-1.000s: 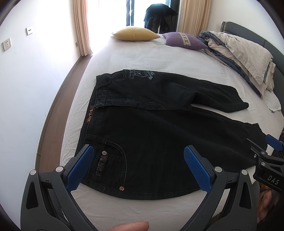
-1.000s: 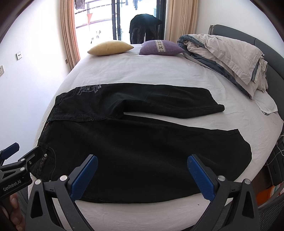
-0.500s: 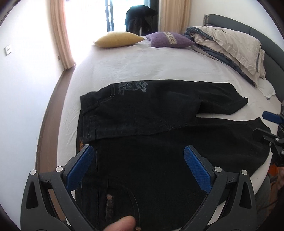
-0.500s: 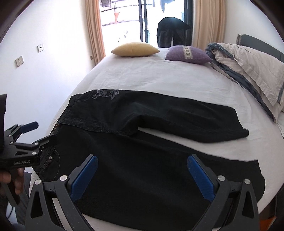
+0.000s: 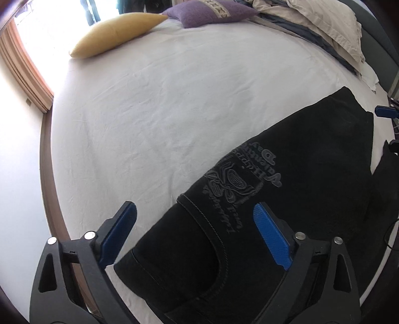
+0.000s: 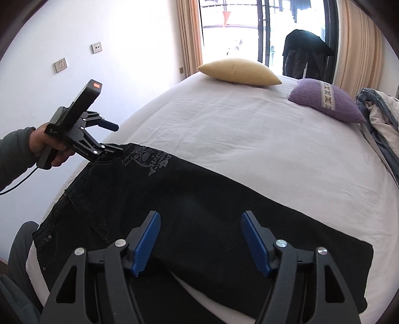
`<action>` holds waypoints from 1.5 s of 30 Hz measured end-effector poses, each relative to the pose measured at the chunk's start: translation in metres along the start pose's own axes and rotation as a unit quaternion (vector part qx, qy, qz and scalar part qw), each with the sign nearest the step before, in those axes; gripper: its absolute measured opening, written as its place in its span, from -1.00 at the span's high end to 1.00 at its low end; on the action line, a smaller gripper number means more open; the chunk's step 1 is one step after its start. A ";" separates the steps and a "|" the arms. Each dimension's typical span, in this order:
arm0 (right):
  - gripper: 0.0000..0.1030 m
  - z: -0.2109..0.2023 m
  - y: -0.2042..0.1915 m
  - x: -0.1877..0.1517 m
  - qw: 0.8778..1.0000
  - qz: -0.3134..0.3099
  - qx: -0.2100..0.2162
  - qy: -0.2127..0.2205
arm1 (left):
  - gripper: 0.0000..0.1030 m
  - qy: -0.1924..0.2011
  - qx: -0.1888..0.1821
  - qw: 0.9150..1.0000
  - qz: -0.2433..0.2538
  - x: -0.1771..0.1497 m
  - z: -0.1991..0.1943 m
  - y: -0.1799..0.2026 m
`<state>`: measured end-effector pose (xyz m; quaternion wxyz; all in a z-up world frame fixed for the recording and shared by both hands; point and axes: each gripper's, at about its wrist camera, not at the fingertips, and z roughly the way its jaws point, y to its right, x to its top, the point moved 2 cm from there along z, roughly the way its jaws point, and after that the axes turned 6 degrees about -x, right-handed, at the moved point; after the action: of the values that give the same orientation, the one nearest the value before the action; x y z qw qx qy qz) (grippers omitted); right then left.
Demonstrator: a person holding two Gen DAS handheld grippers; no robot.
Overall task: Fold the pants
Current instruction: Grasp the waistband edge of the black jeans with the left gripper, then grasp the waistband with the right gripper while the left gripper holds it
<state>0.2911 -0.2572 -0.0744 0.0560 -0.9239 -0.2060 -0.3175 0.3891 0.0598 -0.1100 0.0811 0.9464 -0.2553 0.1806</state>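
Black jeans lie flat on a white bed, the far leg stretched to the right and the waist with its grey printed emblem at the left. My left gripper is open, its blue pads straddling the far waist corner just above the cloth. In the right wrist view the left gripper shows at the waist corner of the jeans. My right gripper is open and low over the far leg, with nothing between its pads.
The white bed sheet stretches beyond the jeans. A yellow pillow and a purple pillow lie at the far end. A rumpled beige and blue duvet is piled at the right. The wall and bed edge are at the left.
Both grippers have moved forward and down across the near leg toward the far leg and far waist corner. The right gripper's jaws have narrowed but stay open.
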 end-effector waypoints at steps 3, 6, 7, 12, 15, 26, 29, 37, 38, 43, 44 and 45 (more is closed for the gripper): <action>-0.35 0.029 0.008 0.013 1.000 -0.022 0.016 -0.016 | -0.49 -0.039 -0.015 0.999 0.011 0.008 0.029 -0.013; -0.28 0.057 0.012 0.023 0.998 -0.043 0.028 -0.042 | -0.49 -0.075 -0.029 0.997 0.014 0.010 0.055 -0.021; -0.25 0.065 0.012 0.025 0.997 -0.049 0.031 -0.050 | -0.50 -0.081 -0.030 0.996 0.014 0.011 0.061 -0.023; -0.08 0.104 0.007 0.039 0.991 -0.086 0.041 -0.094 | -0.31 -0.081 -0.019 0.996 0.025 0.012 0.067 -0.022; 0.00 0.121 -0.001 0.048 0.986 -0.111 0.043 -0.114 | 0.58 -0.075 -0.026 0.996 0.035 0.012 0.061 -0.011; 0.05 0.146 -0.019 0.063 0.970 -0.190 0.039 -0.148 | 0.83 0.060 0.078 0.989 0.114 -0.021 0.013 0.032; 0.22 0.150 -0.026 0.060 0.962 -0.213 0.043 -0.164 | 0.83 0.091 0.097 0.983 0.128 -0.022 -0.002 0.049; 0.31 0.157 -0.029 0.065 0.960 -0.214 0.039 -0.174 | 0.83 0.118 0.113 0.974 0.157 -0.045 -0.030 0.059; 0.31 0.160 -0.030 0.066 0.959 -0.216 0.040 -0.179 | 0.83 0.121 0.112 0.974 0.157 -0.045 -0.031 0.059; 0.32 0.167 -0.030 0.066 0.956 -0.217 0.046 -0.193 | 0.83 0.135 0.110 0.971 0.163 -0.053 -0.036 0.065; 0.45 0.167 -0.031 0.066 0.955 -0.218 0.052 -0.192 | 0.83 0.138 0.111 0.971 0.164 -0.055 -0.036 0.066; 0.59 0.166 -0.032 0.066 0.955 -0.222 0.055 -0.190 | 0.83 0.139 0.110 0.970 0.164 -0.057 -0.038 0.067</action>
<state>0.4187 -0.1663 -0.1661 -0.0055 -0.8939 -0.4294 -0.1287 0.2977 0.0372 -0.0926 -0.0201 0.8604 -0.3719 0.3479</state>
